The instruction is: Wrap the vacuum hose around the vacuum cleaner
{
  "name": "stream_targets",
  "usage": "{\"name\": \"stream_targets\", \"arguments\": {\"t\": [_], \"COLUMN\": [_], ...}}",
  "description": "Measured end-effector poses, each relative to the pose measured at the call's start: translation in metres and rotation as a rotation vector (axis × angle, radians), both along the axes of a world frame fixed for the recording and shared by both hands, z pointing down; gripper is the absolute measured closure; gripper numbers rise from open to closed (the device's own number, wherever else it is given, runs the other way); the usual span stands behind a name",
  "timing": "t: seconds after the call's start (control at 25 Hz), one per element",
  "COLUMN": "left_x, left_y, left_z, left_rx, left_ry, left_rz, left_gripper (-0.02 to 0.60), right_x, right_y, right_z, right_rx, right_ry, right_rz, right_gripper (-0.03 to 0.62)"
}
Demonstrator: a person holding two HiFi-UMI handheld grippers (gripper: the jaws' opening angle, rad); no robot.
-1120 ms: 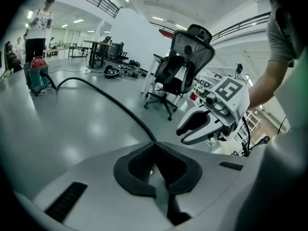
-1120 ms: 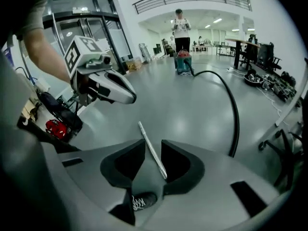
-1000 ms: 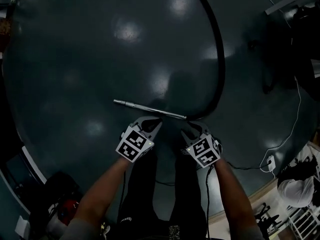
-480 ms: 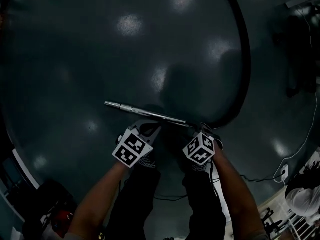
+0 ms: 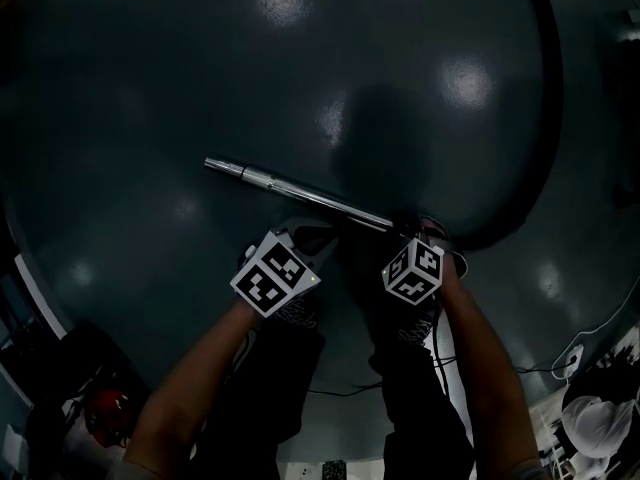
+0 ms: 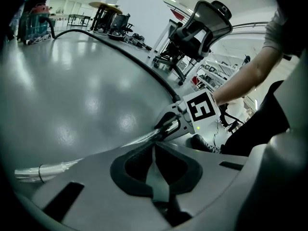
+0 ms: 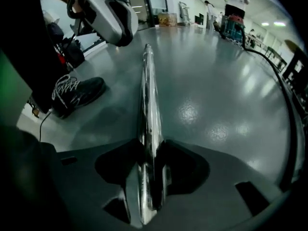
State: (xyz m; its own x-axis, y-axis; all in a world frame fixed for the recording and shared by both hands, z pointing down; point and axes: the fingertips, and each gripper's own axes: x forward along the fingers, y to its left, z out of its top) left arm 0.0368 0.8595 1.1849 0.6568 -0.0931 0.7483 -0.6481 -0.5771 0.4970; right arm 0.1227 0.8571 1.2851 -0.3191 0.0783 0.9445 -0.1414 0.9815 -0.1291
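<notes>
A chrome wand (image 5: 300, 193) lies on the dark floor, joined at its right end to the black vacuum hose (image 5: 553, 118), which curves away upward. My right gripper (image 5: 415, 230) points steeply down over that joint. Its jaws have just been opening and now straddle the wand (image 7: 147, 95) without a clear squeeze. My left gripper (image 5: 315, 236) is shut and empty, its tips just short of the wand (image 6: 43, 170). The vacuum cleaner (image 6: 33, 13) stands far off at the hose's other end.
An office chair (image 6: 199, 32) and desks stand beyond the hose (image 6: 120, 49). My shoe (image 7: 77, 95) is planted left of the wand. A thin white cable (image 5: 590, 333) trails along the floor at the right. A red object (image 5: 105, 408) sits at the lower left.
Both grippers have come down to the wand. The right one has turned and now sits over the wand's hose end. The wand and hose have not moved on the floor.
</notes>
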Motion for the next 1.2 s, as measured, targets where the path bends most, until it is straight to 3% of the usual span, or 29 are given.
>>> {"name": "stream_targets", "arguments": {"t": [0.16, 0.32, 0.48, 0.56, 0.72, 0.84, 1.12, 1.16, 1.2], "left_x": [-0.002, 0.006, 0.012, 0.014, 0.032, 0.054, 0.083, 0.082, 0.081], "left_y": [0.024, 0.028, 0.017, 0.004, -0.019, -0.025, -0.027, -0.029, -0.032], "left_z": [0.005, -0.018, -0.061, -0.083, -0.115, -0.134, -0.203, -0.215, -0.229], "left_rx": [-0.043, -0.064, 0.015, 0.082, 0.166, 0.197, 0.267, 0.273, 0.281], "left_ry": [-0.01, -0.007, -0.039, -0.068, -0.09, -0.08, -0.038, -0.055, -0.066], "left_rz": [0.01, -0.018, 0.027, 0.089, 0.268, 0.404, 0.666, 0.698, 0.717], "left_gripper": [0.572, 0.571, 0.571, 0.566, 0.372, 0.305, 0.301, 0.32, 0.393], "right_x": [-0.004, -0.007, -0.01, -0.008, -0.001, 0.0, -0.024, -0.026, -0.027], "right_y": [0.006, -0.005, -0.011, -0.011, -0.013, -0.019, -0.044, -0.049, -0.052], "right_z": [-0.004, -0.042, -0.1, -0.132, -0.189, -0.233, -0.35, -0.366, -0.383], "right_rx": [-0.068, -0.157, -0.261, -0.308, -0.377, -0.406, -0.45, -0.448, -0.451], "right_ry": [-0.008, -0.04, -0.052, -0.027, 0.04, 0.064, 0.011, 0.006, 0.006], "right_rz": [-0.017, 0.009, 0.019, -0.004, -0.06, -0.08, -0.095, -0.103, -0.108], "right_gripper": [0.418, 0.421, 0.421, 0.422, 0.422, 0.422, 0.422, 0.422, 0.422]}}
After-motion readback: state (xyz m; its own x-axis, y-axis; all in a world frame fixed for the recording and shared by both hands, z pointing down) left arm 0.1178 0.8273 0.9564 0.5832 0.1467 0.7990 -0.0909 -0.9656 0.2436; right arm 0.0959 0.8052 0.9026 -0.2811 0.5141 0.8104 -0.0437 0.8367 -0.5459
